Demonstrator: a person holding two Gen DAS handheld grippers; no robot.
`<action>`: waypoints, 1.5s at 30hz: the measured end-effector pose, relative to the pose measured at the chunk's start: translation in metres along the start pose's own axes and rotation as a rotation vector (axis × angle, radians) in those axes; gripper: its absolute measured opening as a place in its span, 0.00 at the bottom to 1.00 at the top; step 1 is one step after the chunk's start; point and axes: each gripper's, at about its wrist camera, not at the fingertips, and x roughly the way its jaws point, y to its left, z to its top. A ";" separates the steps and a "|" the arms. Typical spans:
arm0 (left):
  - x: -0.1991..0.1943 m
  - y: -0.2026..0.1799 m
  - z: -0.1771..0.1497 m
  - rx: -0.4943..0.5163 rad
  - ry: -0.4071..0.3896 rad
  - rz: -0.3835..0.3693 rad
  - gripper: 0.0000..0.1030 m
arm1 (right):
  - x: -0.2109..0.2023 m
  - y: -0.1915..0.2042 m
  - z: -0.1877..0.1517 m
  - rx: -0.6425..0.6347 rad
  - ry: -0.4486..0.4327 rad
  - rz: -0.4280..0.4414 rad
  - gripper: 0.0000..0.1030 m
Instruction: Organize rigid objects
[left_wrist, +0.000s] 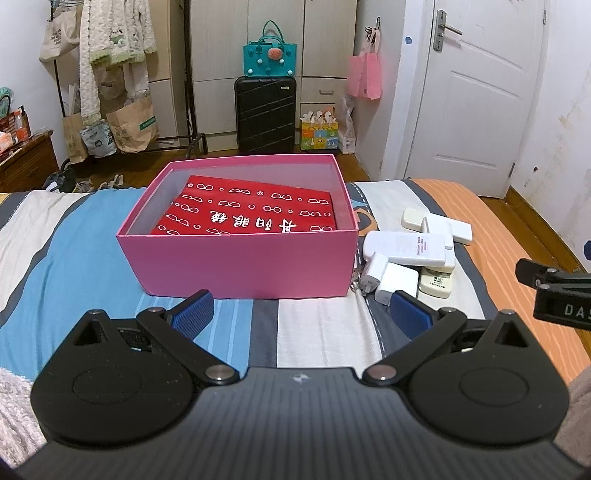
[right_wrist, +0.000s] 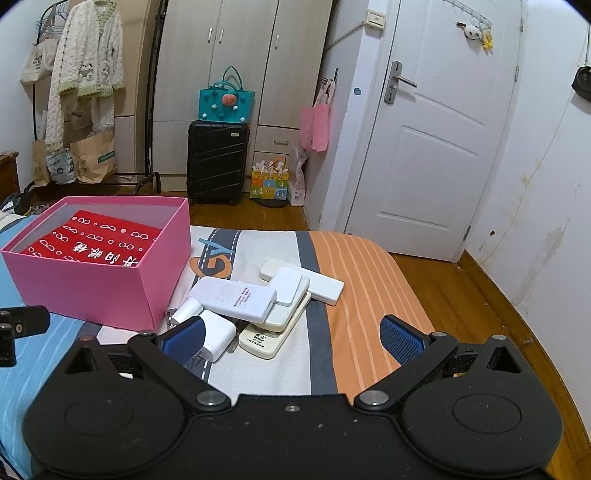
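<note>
An open pink box (left_wrist: 240, 266) (right_wrist: 92, 280) stands on the striped bed, with a red patterned box (left_wrist: 255, 214) (right_wrist: 92, 240) lying inside it. To the right of the box lies a heap of white remotes (left_wrist: 406, 247) (right_wrist: 236, 299) and white chargers (left_wrist: 391, 282) (right_wrist: 218, 332). My left gripper (left_wrist: 301, 314) hangs open just short of the pink box's near wall, nothing between its blue pads (left_wrist: 194, 314). Also open and empty, my right gripper (right_wrist: 291, 338) hovers close to the heap, its left pad in front of a charger. The right gripper's edge (left_wrist: 557, 295) shows at the right of the left wrist view.
The bed (left_wrist: 325, 328) ends just beyond the box and heap; wooden floor (right_wrist: 461, 295) lies past it and to the right. A black suitcase (left_wrist: 264, 114) with a teal bag on top stands against the wardrobe. A white door (right_wrist: 428, 140) is at right, a clothes rack (left_wrist: 110, 74) at left.
</note>
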 end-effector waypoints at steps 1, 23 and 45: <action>0.001 0.000 0.000 0.002 0.002 0.003 1.00 | 0.000 0.000 0.000 0.000 0.000 -0.001 0.99; -0.028 0.048 0.090 0.057 0.066 -0.030 1.00 | -0.025 -0.024 0.054 0.068 -0.166 0.393 0.99; 0.110 0.162 0.161 -0.040 0.215 -0.040 0.98 | 0.135 0.001 0.084 0.215 0.181 0.476 0.98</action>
